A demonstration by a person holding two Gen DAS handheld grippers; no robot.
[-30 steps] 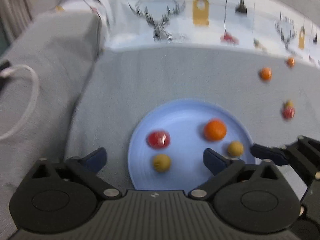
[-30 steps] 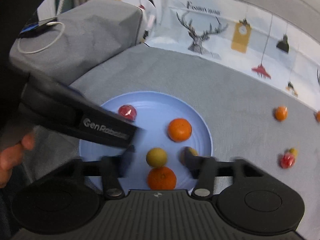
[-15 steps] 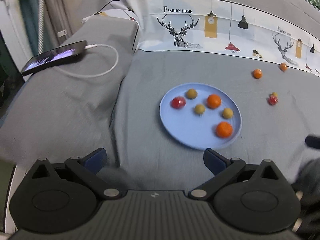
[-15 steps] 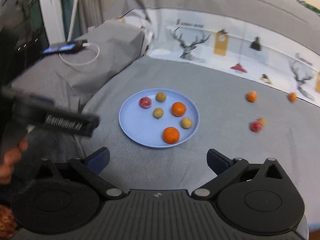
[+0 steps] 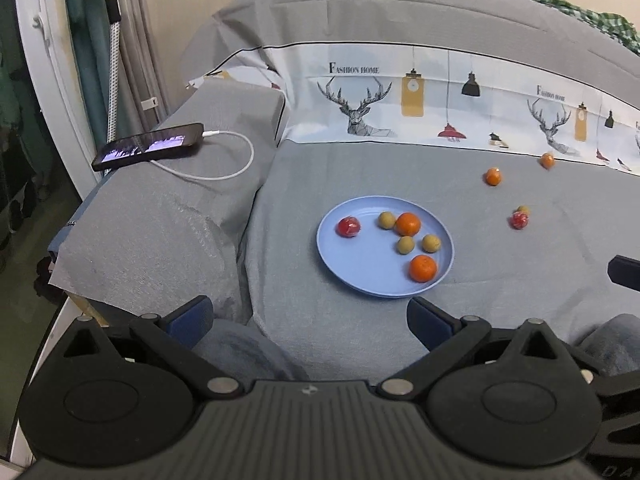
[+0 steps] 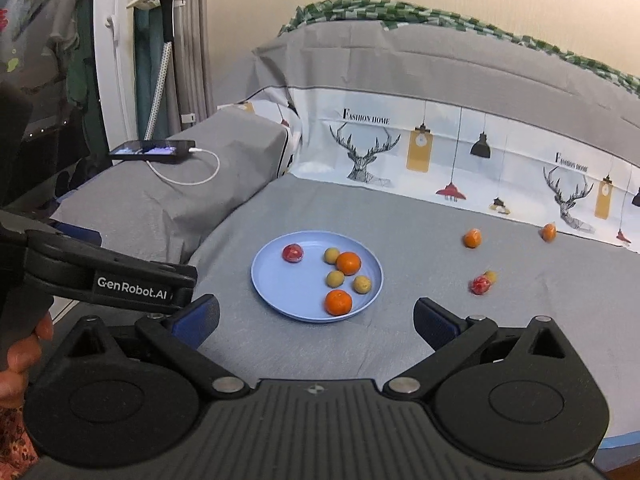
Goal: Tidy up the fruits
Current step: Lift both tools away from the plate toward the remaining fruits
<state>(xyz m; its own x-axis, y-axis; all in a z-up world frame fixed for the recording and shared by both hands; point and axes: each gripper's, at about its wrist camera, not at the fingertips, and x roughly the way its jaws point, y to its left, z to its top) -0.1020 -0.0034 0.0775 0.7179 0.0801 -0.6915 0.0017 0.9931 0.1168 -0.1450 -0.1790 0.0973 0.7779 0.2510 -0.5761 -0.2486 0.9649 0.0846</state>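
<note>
Left wrist view: nearest the lens, the left gripper [image 5: 310, 316] is seen with its jaws spread wide and nothing between them, held over the grey sheet [image 5: 360, 320]. Beyond it the plate [image 5: 360, 272] lies on the sheet. On the plate are found two oranges, one at the near edge [image 5: 423, 268] and one farther back [image 5: 408, 224], three small tan fruits [image 5: 405, 245] and a red fruit [image 5: 349, 226] at the left. Off the plate to the right, a second red fruit [image 5: 519, 220] is seen touching a small tan one [image 5: 523, 211]. Farther back, two small oranges [image 5: 493, 176] lie well apart from the plate, near the printed band of the bedding. At the left, a phone [image 5: 148, 146] with a white cable [image 5: 224, 160] rests on a raised grey block.

In the right wrist view, the right gripper [image 6: 316, 322] is shown with jaws fully apart and empty, having just been opening. The same plate [image 6: 280, 284] lies just beyond it, and a hand [image 6: 20, 360] is seen at the left edge on the other tool.
</note>
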